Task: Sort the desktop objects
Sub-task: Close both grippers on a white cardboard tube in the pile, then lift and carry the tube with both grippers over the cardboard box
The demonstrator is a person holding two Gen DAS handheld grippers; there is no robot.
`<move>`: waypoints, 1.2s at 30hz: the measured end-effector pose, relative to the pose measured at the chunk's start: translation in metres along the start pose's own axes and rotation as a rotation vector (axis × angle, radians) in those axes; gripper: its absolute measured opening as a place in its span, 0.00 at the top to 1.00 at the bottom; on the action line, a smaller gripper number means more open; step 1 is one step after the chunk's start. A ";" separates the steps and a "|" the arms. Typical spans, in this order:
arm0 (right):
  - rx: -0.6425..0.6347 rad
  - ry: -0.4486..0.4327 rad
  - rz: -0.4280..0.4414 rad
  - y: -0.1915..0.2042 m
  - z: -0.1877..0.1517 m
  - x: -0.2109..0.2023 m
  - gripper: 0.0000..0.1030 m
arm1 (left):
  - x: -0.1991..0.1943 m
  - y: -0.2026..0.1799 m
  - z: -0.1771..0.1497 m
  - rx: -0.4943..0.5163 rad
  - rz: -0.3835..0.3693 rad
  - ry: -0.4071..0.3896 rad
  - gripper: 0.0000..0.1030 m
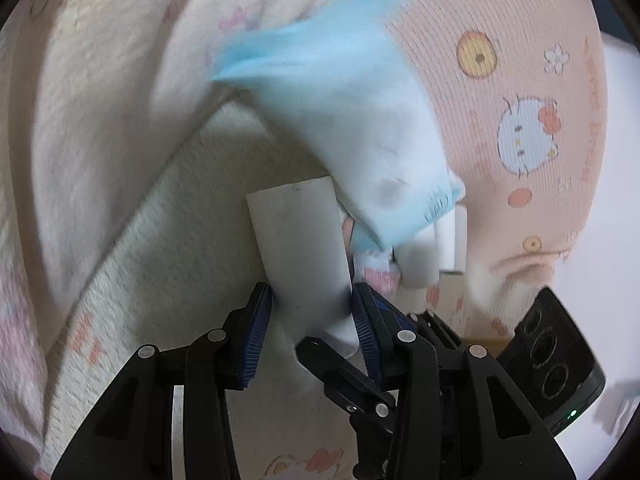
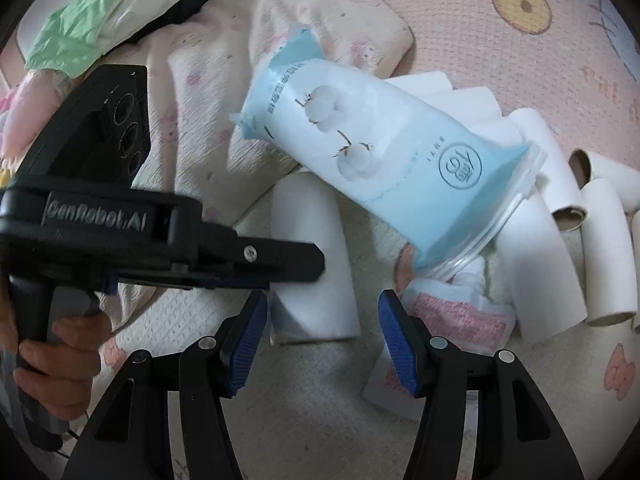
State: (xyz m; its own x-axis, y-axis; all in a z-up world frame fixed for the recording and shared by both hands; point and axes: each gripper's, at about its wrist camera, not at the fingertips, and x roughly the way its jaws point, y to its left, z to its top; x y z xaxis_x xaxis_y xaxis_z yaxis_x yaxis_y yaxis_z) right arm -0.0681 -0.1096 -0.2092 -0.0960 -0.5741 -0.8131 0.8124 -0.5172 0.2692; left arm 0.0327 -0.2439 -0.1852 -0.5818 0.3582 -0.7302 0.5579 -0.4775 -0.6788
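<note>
L gripper [image 1: 312,304] clamps 1 white tube [image 1: 298,240]; 1 blue pouch [image 2: 384,152], approx 5 tubes.

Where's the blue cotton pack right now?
In the right wrist view, centre, the blue cotton pack lies slanted across white paper rolls, above the open right gripper.

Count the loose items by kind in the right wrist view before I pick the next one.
White tubes: 5 clear; other white pieces behind the pouch and at the right edge are too hidden to count
Blue pouch: 1
Pink-and-white packet: 1
Green pack: 1
Total: 8 clearly seen
</note>
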 end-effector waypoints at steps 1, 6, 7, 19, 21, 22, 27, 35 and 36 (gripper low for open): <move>0.007 -0.005 0.003 0.001 -0.002 -0.001 0.46 | 0.000 0.000 -0.003 0.007 0.000 0.002 0.56; 0.029 -0.036 0.006 0.004 -0.018 -0.011 0.51 | 0.004 -0.010 -0.021 0.061 0.005 0.030 0.56; 0.028 -0.033 -0.009 0.006 -0.021 -0.012 0.52 | 0.006 -0.013 -0.024 0.072 0.007 0.033 0.56; 0.175 0.004 -0.066 -0.008 -0.059 -0.034 0.52 | 0.014 -0.060 -0.058 0.280 0.017 0.046 0.59; 0.199 -0.009 -0.076 -0.012 -0.067 -0.045 0.52 | 0.018 -0.071 -0.064 0.338 0.023 0.062 0.59; 0.212 -0.016 -0.077 -0.015 -0.068 -0.047 0.52 | 0.019 -0.077 -0.067 0.361 0.026 0.063 0.59; 0.248 -0.023 -0.124 -0.019 -0.076 -0.063 0.52 | 0.033 -0.099 -0.078 0.394 0.002 0.100 0.59; 0.254 -0.029 -0.205 -0.034 -0.106 -0.087 0.52 | 0.055 -0.128 -0.108 0.519 0.033 0.156 0.59; 0.264 -0.029 -0.206 -0.037 -0.110 -0.088 0.52 | 0.059 -0.127 -0.109 0.508 0.031 0.174 0.59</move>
State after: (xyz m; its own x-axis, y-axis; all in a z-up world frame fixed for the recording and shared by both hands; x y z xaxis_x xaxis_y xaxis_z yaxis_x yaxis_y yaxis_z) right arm -0.0263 0.0296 -0.2039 -0.2619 -0.4567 -0.8502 0.5974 -0.7686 0.2288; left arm -0.0080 -0.0745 -0.1508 -0.4387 0.4448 -0.7808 0.1918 -0.8025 -0.5650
